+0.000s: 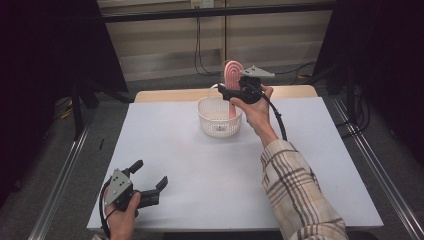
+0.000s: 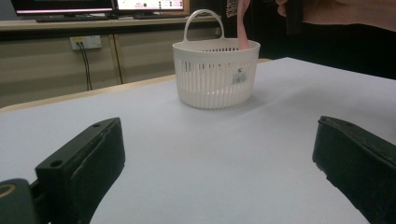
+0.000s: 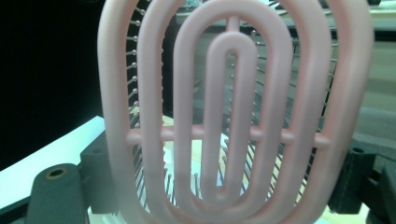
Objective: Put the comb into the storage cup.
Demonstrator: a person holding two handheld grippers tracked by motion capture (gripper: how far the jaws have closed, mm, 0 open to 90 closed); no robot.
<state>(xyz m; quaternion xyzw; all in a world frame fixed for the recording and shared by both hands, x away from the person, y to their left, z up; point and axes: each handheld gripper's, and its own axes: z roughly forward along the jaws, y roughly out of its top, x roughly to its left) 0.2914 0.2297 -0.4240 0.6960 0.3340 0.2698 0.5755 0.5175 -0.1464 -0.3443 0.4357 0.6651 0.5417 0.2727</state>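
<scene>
A pink vented hairbrush (image 1: pixel 232 75) stands upright, its head above and its handle end reaching down into a white plastic basket (image 1: pixel 210 105) at the table's far middle. My right gripper (image 1: pixel 227 93) is shut on the brush just above the basket rim. In the right gripper view the brush's looped back (image 3: pixel 233 116) sits close up between the jaws of the right gripper (image 3: pixel 224 186), bristles facing away. My left gripper (image 1: pixel 150 172) rests open near the front left edge, nothing between its jaws. In the left gripper view the basket (image 2: pixel 215 79) stands ahead of the left gripper (image 2: pixel 219 158), with the pink handle (image 2: pixel 243 28) dipping into it.
The table (image 1: pixel 175 150) has a white top with a wooden strip along its far edge. The basket's handle (image 2: pixel 202 14) is raised. Dark frame posts and cables stand beyond the table, and a plaid sleeve (image 1: pixel 295 185) crosses the right side.
</scene>
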